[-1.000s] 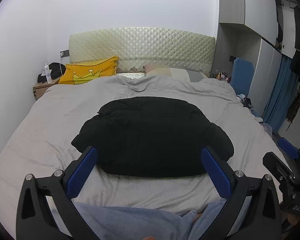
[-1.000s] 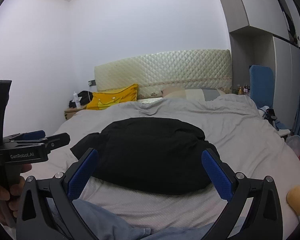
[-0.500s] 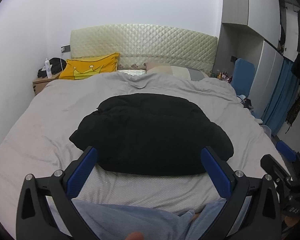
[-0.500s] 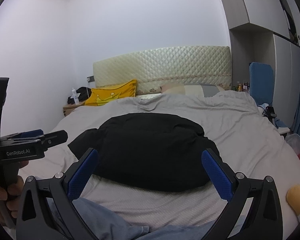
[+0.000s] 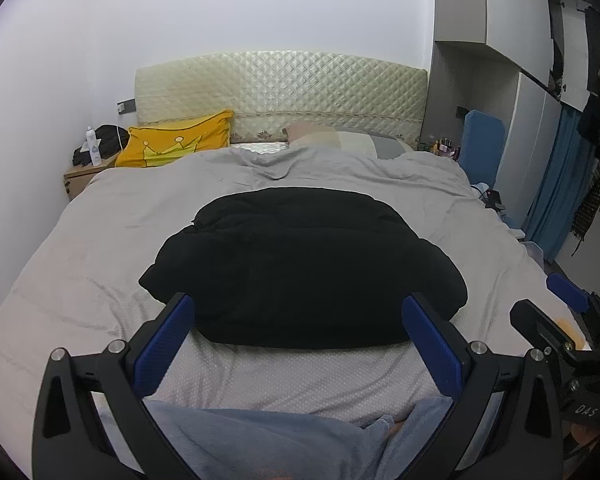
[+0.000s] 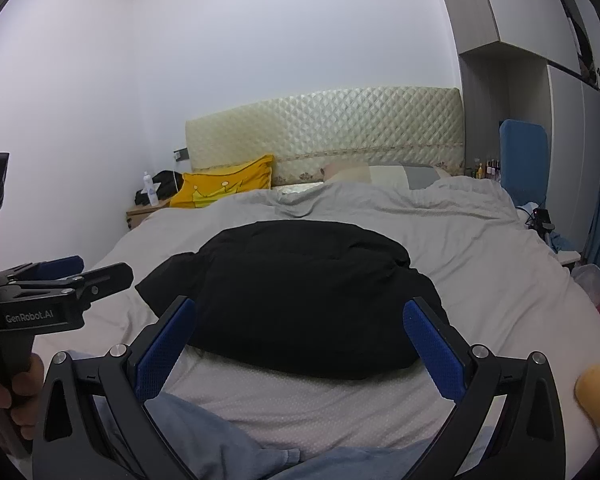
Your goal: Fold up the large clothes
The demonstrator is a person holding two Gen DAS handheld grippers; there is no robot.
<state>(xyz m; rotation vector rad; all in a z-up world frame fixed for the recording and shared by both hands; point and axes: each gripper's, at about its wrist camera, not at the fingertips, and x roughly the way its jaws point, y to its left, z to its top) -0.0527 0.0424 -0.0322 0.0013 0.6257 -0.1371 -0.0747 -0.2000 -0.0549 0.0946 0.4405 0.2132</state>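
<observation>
Left wrist: black garment point(image 5: 304, 268) beyond fingers point(image 5: 164, 344)

Even, soft indoor light, fairly bright on the white wall point(image 5: 260, 12); shadows faint. Fisheye bends the edges (corners vignette black). Black garment point(image 5: 300, 268) shows little detail.

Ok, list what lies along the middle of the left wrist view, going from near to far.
Blue-grey trouser legs → dotted sheet → black garment → grey duvet → pillow → quilted headboard → white wall.
</observation>
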